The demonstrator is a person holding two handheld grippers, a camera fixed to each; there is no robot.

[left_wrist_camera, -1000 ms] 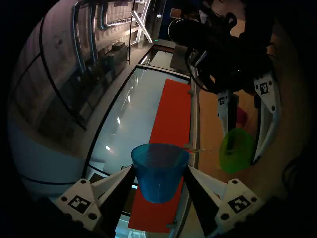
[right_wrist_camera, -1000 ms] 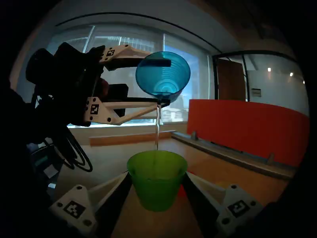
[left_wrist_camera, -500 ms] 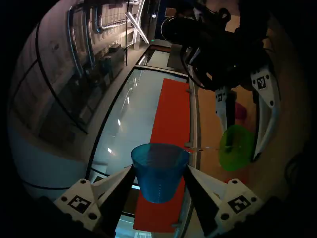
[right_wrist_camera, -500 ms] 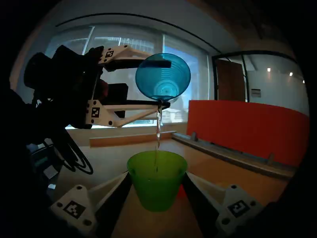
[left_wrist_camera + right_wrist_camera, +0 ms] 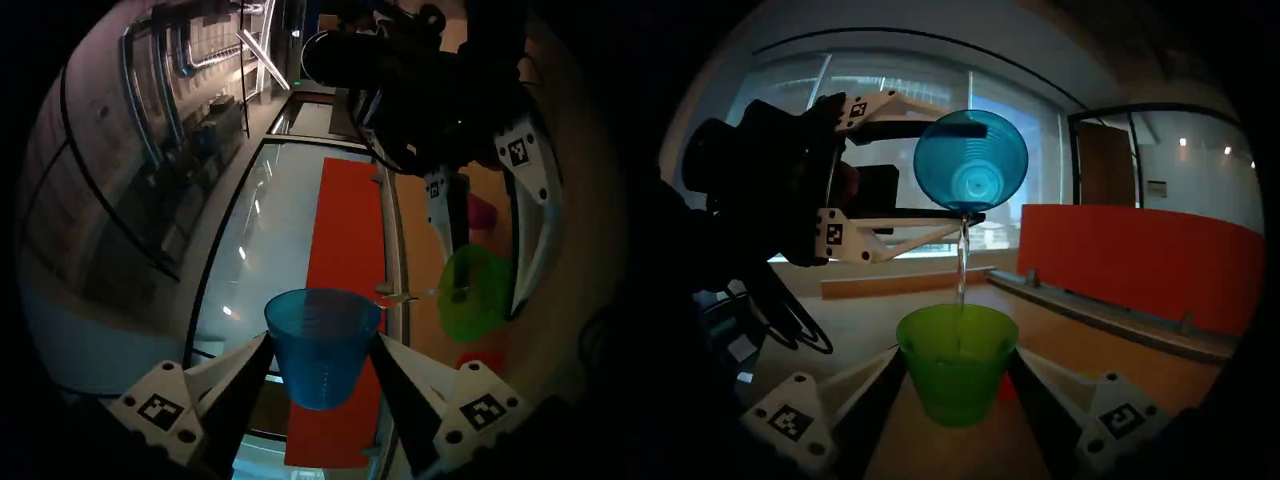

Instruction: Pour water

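My left gripper (image 5: pixel 322 342) is clamped on the blue cup (image 5: pixel 970 160), tipped over above the green cup (image 5: pixel 958 368) that my right gripper (image 5: pixel 958 352) grips on both sides over the wooden bench (image 5: pixel 1096 352); a thin stream of water (image 5: pixel 962 264) falls from the blue rim into the green mouth. With each cup in a separate hand, I judge that any sideways drift would put water on the bench; a harder tip could make it surge and overshoot.
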